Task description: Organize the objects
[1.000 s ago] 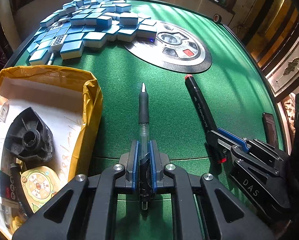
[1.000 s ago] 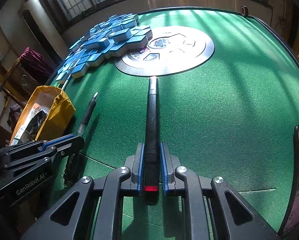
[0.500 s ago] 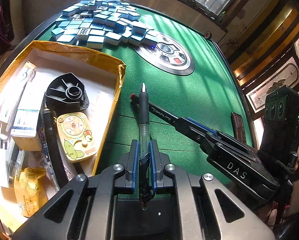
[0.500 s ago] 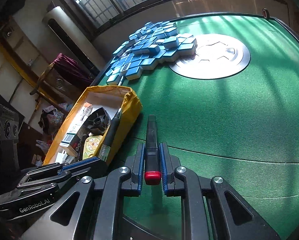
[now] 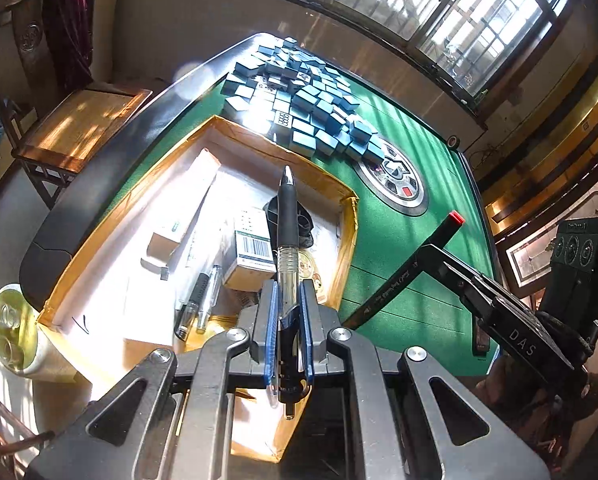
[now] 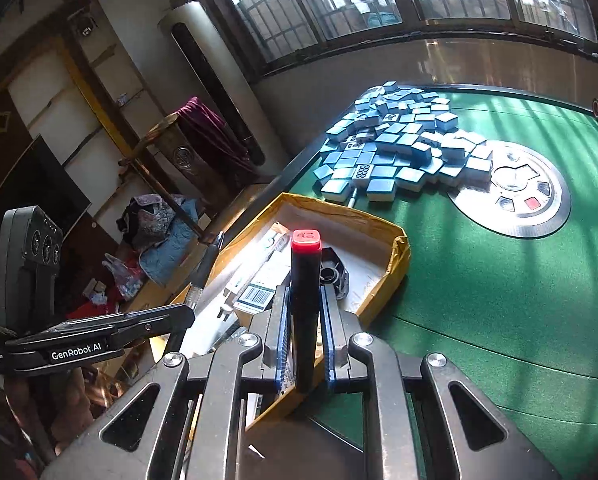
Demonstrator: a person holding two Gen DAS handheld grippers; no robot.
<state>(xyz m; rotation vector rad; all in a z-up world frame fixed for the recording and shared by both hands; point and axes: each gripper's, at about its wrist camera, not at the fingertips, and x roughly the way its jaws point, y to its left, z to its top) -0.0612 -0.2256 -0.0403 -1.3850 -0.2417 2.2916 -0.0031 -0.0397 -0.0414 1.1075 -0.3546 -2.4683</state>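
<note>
My left gripper (image 5: 287,312) is shut on a black gel pen (image 5: 287,216) and holds it in the air over the open yellow-edged cardboard box (image 5: 347,240). My right gripper (image 6: 305,320) is shut on a black marker with a red cap (image 6: 305,276), held above the box's near edge (image 6: 395,264). The marker (image 5: 419,256) and the right gripper (image 5: 499,312) also show in the left wrist view. The left gripper (image 6: 147,320) shows at the left of the right wrist view. The box holds small cartons, pens and a black plastic part (image 6: 333,272).
A heap of blue mahjong tiles (image 5: 307,112) lies on the green table (image 6: 479,280) beyond the box. A round silver centre panel (image 6: 515,192) sits in the table. A wooden side table (image 5: 79,128) stands off the table's left edge.
Both grippers have lifted their pens off the green felt and swung left, so that they now hang over the box. Both stay shut.
</note>
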